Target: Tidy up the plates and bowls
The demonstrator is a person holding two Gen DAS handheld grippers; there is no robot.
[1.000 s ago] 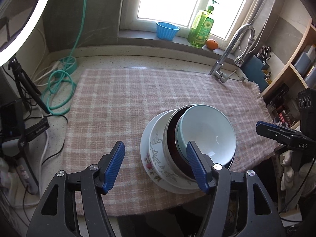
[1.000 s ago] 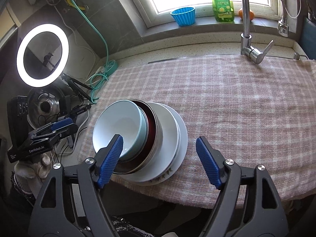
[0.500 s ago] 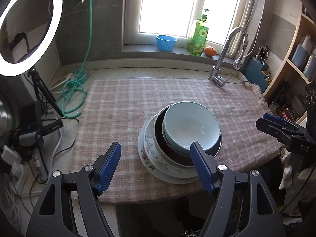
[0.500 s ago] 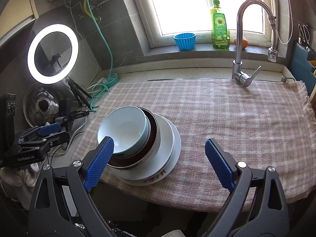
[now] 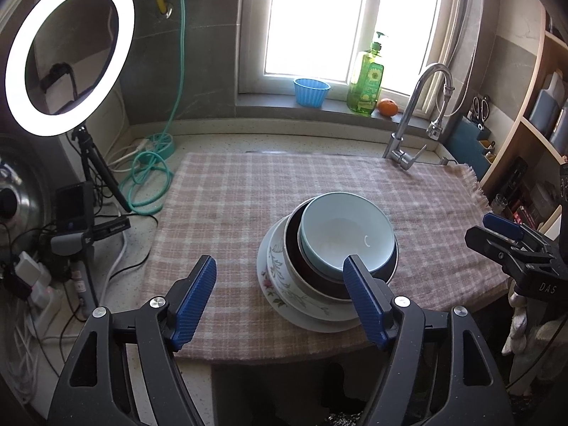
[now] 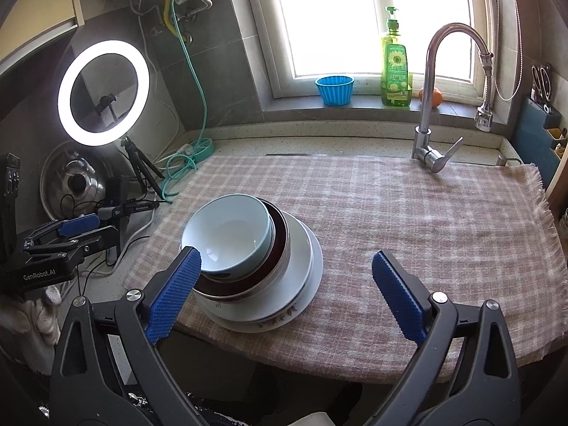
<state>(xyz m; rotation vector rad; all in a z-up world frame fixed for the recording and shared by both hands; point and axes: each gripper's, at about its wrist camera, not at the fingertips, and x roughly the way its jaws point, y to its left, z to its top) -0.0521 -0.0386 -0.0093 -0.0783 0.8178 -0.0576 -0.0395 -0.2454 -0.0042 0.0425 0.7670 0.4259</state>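
Observation:
A pale blue bowl [image 5: 346, 236] sits on top of a stack: under it a dark maroon bowl [image 5: 294, 248], then a floral plate [image 5: 280, 277] on a white plate. The stack stands near the front edge of the checked cloth [image 5: 230, 206]. It also shows in the right wrist view, with the blue bowl [image 6: 227, 234] on top and the white plate [image 6: 301, 266] below. My left gripper [image 5: 280, 298] is open and empty, held back above the front edge left of the stack. My right gripper [image 6: 285, 291] is open and empty, just right of the stack.
A tap [image 6: 431, 99] stands at the back right. On the sill are a blue cup [image 6: 333, 88], a green soap bottle [image 6: 394, 67] and an orange [image 5: 387, 107]. A ring light [image 5: 67, 49], cables and a green hose [image 5: 149, 181] are at the left. Shelves [image 5: 532, 124] are at the right.
Both grippers have pulled back and risen away from the stack, still open. The stack has not moved.

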